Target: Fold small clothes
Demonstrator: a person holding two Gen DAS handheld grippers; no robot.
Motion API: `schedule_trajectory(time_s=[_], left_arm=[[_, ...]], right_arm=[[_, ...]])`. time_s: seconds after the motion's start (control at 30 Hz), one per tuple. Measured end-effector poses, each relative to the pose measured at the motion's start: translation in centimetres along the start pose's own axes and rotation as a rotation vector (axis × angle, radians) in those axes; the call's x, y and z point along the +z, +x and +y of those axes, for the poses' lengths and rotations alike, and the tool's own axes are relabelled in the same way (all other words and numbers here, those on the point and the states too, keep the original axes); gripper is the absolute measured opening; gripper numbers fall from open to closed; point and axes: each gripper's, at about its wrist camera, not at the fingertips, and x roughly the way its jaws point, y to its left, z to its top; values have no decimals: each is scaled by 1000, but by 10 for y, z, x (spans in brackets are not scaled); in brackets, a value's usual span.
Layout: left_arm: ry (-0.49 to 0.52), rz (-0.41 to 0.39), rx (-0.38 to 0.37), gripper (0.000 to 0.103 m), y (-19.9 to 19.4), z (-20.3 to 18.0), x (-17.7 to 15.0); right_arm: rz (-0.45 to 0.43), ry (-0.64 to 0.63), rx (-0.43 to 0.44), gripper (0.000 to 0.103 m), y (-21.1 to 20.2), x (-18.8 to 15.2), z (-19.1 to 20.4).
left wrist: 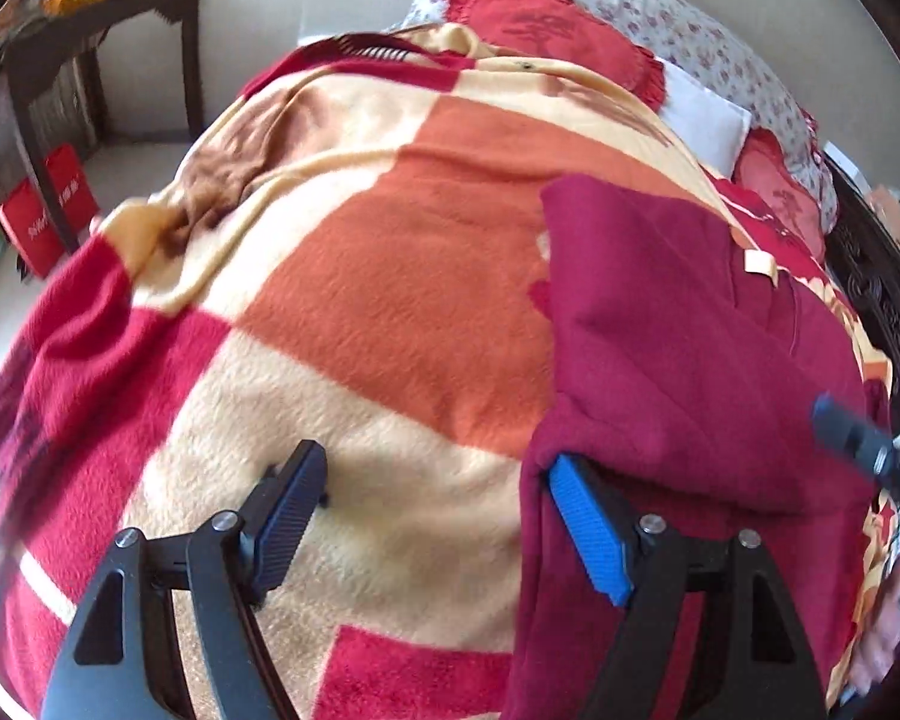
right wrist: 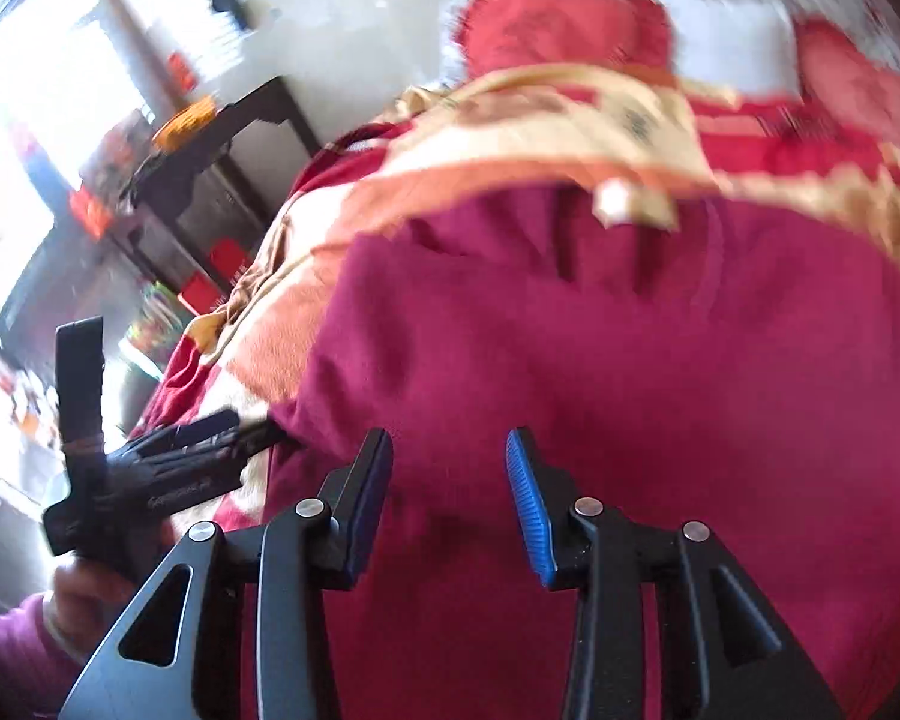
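A dark red fleece garment (left wrist: 678, 348) lies on a checked blanket (left wrist: 390, 276) on a bed, with a small cream label (left wrist: 761, 264) near its far edge. My left gripper (left wrist: 438, 480) is open and empty, low over the blanket at the garment's left edge; its right finger (left wrist: 588, 534) touches the cloth. In the right wrist view the garment (right wrist: 630, 360) fills the frame, blurred. My right gripper (right wrist: 450, 474) is open and empty just above it. The left gripper (right wrist: 168, 474) shows at the lower left there.
Red and floral pillows (left wrist: 546, 30) and a white cushion (left wrist: 708, 120) lie at the head of the bed. A dark wooden table (left wrist: 102, 30) stands left of the bed, with red bags (left wrist: 48, 216) on the floor. A dark carved bed frame (left wrist: 876, 282) runs along the right.
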Motion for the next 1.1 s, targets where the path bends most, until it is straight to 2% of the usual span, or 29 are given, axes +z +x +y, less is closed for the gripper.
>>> schedule_trajectory(time_s=[0.07,0.1,0.13,0.17,0.23,0.3,0.37,0.4,0.43,0.5,0.6,0.7,0.77,0.83,0.97,1.03,1.1], left_arm=[[21,-13,4,81,-1,-1,-5],[35,-19,14,81,-2,-3,-6],[46,-23,25,81,-3,-5,-7],[48,-25,29,81,-3,-7,-8],[36,-20,20,81,-3,-5,-7],[27,-17,7,81,-2,-1,-7],[26,-21,0,81,-2,1,-7],[23,-24,-1,81,-3,3,-6],[14,-32,-4,81,-4,6,-7],[-17,-54,-7,81,-7,14,-8],[-59,-61,-22,81,-8,23,-9],[-35,-56,-7,81,-15,20,-5],[-22,-83,1,81,-26,19,-2],[-13,-114,-7,81,-35,16,2],[46,-156,-16,81,-39,-5,14],[76,-149,-27,81,-33,-18,18],[118,-127,-10,82,-19,-32,21]], right_arm=[[-55,-32,4,22,3,21,8],[-79,-47,6,26,7,36,11],[-87,-68,7,34,13,47,15],[-75,-104,7,38,27,59,20],[-12,-181,-3,39,60,78,31],[48,-229,1,39,85,82,40],[97,-273,-4,28,107,82,45],[119,-305,13,0,115,81,49],[121,-341,21,0,119,79,55],[67,-382,-10,0,119,78,70],[40,-299,15,0,131,81,77],[57,-307,-51,0,148,72,84],[57,-305,-37,0,137,66,84],[54,-292,-20,8,110,58,78],[6,-243,-65,13,48,28,53],[13,-222,-133,13,32,10,39],[4,-202,-249,13,19,-7,21]])
